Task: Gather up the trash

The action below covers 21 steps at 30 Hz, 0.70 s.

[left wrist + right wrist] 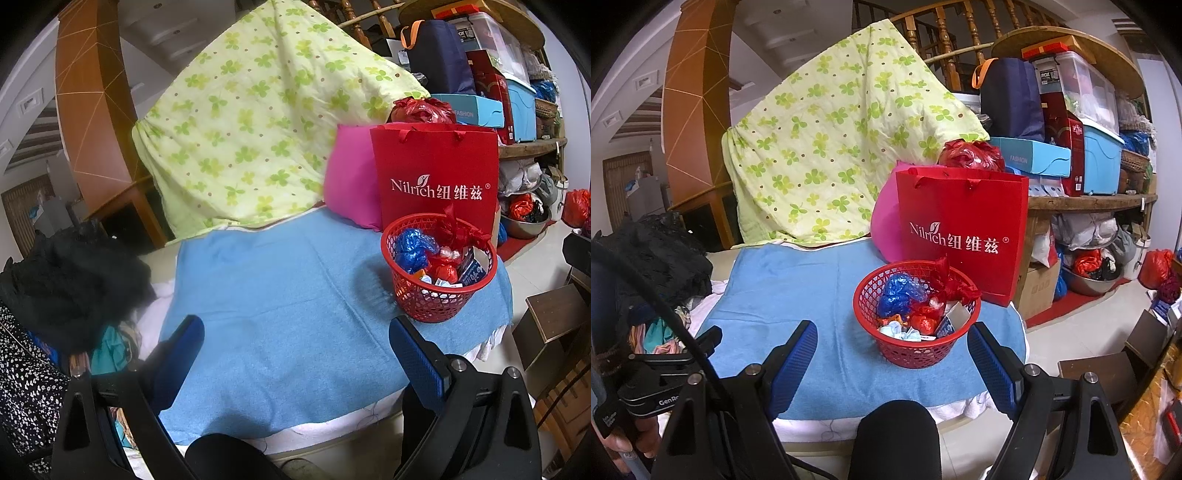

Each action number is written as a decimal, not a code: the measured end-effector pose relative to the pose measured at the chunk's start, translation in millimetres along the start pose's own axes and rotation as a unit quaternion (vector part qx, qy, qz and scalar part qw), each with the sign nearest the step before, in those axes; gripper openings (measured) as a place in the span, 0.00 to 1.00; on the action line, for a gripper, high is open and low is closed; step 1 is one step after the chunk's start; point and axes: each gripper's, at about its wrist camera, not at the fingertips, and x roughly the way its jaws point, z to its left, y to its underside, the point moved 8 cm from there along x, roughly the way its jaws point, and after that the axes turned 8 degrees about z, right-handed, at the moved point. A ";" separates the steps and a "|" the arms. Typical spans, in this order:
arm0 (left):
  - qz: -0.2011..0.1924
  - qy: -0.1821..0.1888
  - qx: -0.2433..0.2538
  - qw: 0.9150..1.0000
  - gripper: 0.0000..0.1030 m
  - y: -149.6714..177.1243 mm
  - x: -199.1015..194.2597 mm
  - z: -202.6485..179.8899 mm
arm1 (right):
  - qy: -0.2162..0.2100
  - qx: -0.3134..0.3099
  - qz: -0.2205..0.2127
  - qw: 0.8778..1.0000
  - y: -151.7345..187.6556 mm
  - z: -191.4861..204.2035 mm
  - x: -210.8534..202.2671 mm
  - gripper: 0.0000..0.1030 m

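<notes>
Checking the blue towel (280,295) for stray scraps seems the sensible step, since none shows on it. Both the left gripper (295,354) and right gripper (892,354) hover wide apart, holding nothing. At right, the red basket (916,354) holds crumpled blue and red wrappers, perhaps tissue.

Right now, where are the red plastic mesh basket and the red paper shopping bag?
red plastic mesh basket (916,356): right wrist view, front wall.
red paper shopping bag (964,206): right wrist view, front panel above the lettering.
</notes>
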 end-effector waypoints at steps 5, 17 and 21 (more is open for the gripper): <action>0.002 0.001 0.000 1.000 0.97 0.6 2.7 0.5 | 0.001 0.001 0.000 1.000 -0.2 -0.1 0.4 0.83; 0.016 0.008 0.005 1.000 0.97 -12.1 34.6 4.4 | 0.003 0.007 0.005 1.000 -12.2 1.5 26.7 0.83; 0.025 0.007 0.004 1.000 0.97 -19.5 48.8 4.9 | 0.008 0.011 0.003 1.000 -19.3 0.5 37.6 0.83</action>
